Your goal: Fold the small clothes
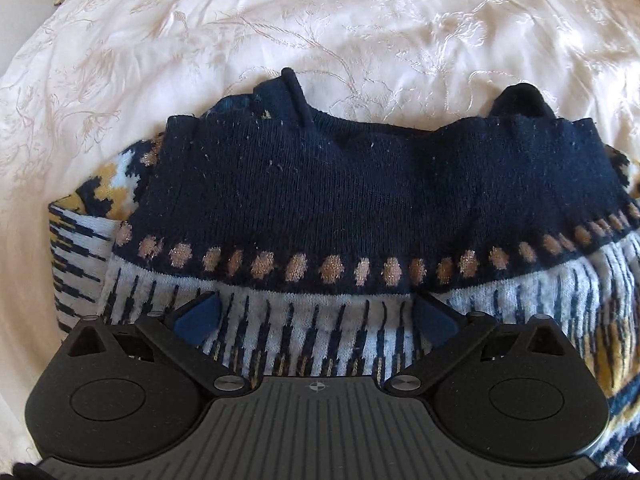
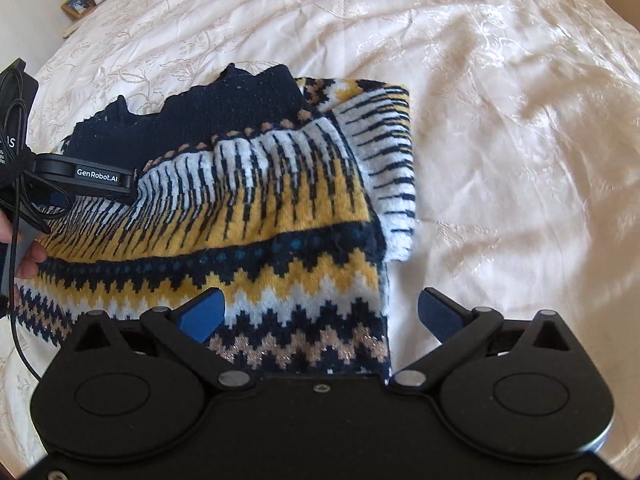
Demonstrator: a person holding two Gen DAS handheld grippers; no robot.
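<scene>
A cream embroidered bedspread (image 2: 500, 128) lies bare ahead and right of the right tool (image 2: 322, 314), wide apart over the sweater (image 2: 256, 208) edge; left tool (image 1: 316, 316) also wide.

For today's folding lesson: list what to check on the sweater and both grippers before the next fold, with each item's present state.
1. Left gripper open over the white striped band: ok.
2. Right gripper open, straddling the hem corner: ok.
3. Sweater lying flat: not ok, fabric bunched mid-body.
4. Sleeve folded across the body: ok.
5. Bedspread bare beside the sweater: ok.
6. Either gripper touching fabric: cannot tell.
</scene>
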